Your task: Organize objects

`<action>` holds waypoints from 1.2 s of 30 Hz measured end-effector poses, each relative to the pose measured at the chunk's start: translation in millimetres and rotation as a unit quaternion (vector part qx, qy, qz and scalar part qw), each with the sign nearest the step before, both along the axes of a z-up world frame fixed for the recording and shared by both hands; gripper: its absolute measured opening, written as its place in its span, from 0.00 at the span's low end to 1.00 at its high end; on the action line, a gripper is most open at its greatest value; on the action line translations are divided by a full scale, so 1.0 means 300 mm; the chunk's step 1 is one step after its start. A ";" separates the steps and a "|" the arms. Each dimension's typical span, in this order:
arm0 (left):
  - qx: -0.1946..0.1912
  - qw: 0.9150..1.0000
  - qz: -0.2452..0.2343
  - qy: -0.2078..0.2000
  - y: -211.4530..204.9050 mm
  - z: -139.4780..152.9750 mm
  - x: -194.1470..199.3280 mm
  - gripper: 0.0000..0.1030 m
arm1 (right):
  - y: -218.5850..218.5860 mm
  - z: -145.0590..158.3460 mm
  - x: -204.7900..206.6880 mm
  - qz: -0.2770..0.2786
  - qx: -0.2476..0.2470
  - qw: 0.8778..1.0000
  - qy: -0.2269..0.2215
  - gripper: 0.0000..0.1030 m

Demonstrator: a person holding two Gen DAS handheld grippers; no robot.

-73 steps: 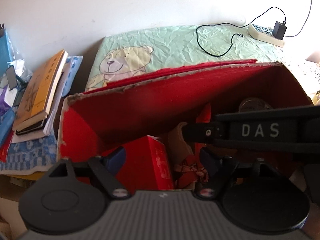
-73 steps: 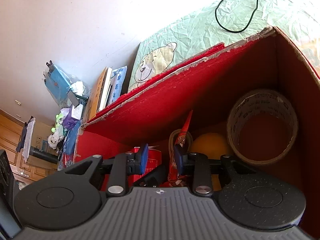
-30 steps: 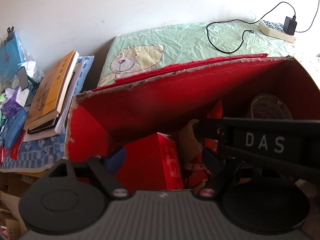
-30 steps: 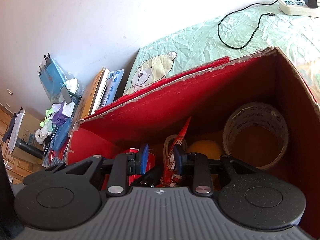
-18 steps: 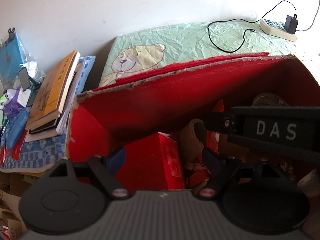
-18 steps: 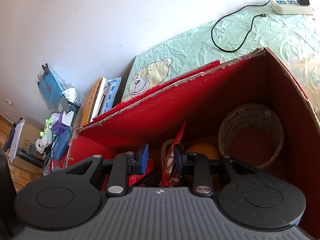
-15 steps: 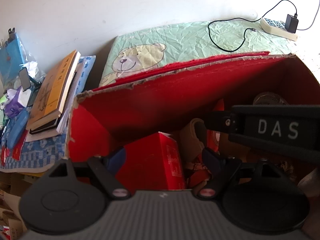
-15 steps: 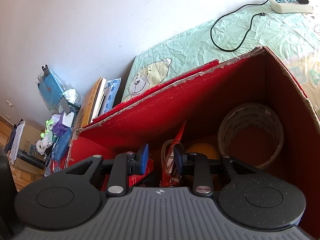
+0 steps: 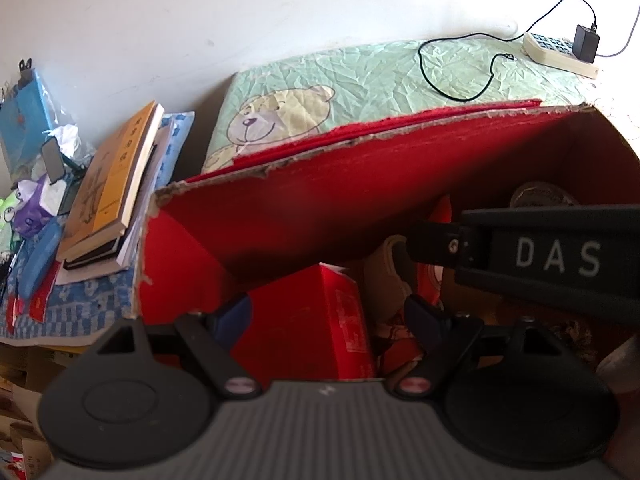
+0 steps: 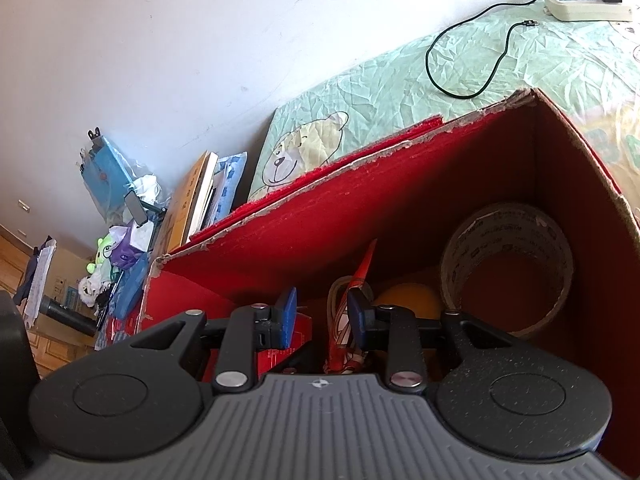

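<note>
The left gripper [image 9: 326, 314] stands wide apart around the small red cardboard carton [image 9: 316, 320], pads not visibly pressing. The right gripper [image 10: 322, 318], partly apart, holds nothing; the red printed packet [image 10: 352, 320] sits at its one o'clock. Both hang inside the big red cardboard box [image 10: 400, 216]. Lifting the carton could snag the right gripper crossing at three o'clock.
</note>
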State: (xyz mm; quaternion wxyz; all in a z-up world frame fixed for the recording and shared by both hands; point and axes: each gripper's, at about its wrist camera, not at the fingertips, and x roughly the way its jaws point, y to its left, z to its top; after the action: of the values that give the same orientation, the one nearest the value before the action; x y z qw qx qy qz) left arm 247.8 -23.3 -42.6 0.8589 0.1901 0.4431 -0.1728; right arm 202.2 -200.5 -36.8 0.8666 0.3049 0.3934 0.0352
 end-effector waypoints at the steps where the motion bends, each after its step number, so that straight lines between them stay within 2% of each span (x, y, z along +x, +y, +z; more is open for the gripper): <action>1: 0.001 1.000 0.001 -0.001 -0.001 0.000 -0.001 0.84 | -0.001 -0.001 0.001 0.000 0.001 1.000 0.001 0.31; 7: 0.001 1.000 0.005 -0.002 0.001 0.003 0.004 0.87 | -0.001 -0.005 0.005 -0.001 0.003 1.000 0.005 0.31; 36: 0.007 1.000 0.004 0.011 -0.002 -0.007 0.013 0.92 | -0.003 -0.027 0.041 0.035 0.022 0.999 0.023 0.31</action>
State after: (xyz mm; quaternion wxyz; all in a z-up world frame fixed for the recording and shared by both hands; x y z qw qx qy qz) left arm 251.7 -23.8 -44.6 0.8533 0.1925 0.4542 -0.1687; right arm 214.5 -201.4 -44.9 0.8489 0.3103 0.4227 0.0670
